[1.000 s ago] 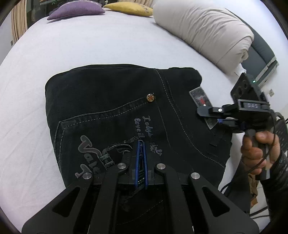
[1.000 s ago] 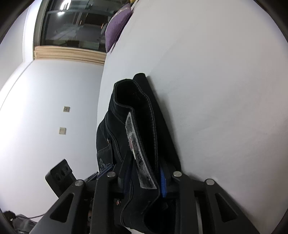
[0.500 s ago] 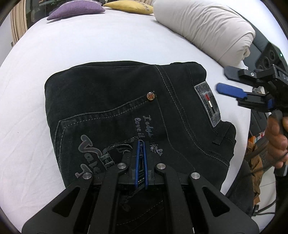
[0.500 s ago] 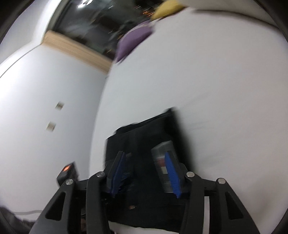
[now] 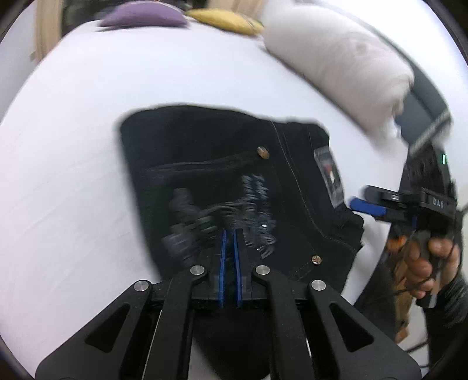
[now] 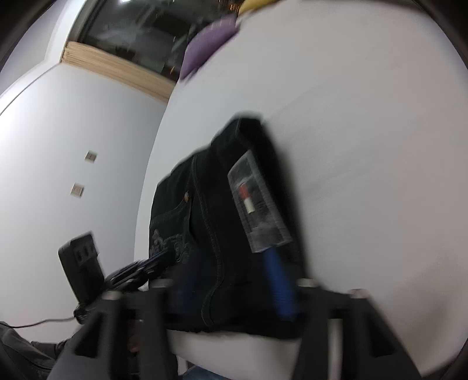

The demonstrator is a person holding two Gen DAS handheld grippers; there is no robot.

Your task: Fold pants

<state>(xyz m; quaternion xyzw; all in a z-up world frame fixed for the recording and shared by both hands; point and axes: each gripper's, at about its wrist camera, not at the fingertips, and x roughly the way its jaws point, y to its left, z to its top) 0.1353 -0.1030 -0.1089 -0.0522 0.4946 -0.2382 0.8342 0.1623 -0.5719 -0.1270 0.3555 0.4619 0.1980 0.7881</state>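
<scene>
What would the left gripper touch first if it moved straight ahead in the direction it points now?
Most likely the folded black pants on the bed. The shut left gripper points down at the printed back pocket, nothing between; the blur leaves the gap unclear.

White bed (image 5: 73, 152) under folded black pants (image 5: 204, 163), pillows (image 5: 336, 64).

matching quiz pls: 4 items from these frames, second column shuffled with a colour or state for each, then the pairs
Column 1:
1. pants
2. left tongs
3. right tongs
4. cushion beside the yellow one

Column 2:
A. purple
B. jaws opening, not gripping the cloth
C. black, folded on the white bed
D. shut, blue pads together

Pairs: 1-C, 2-D, 3-B, 4-A
</scene>
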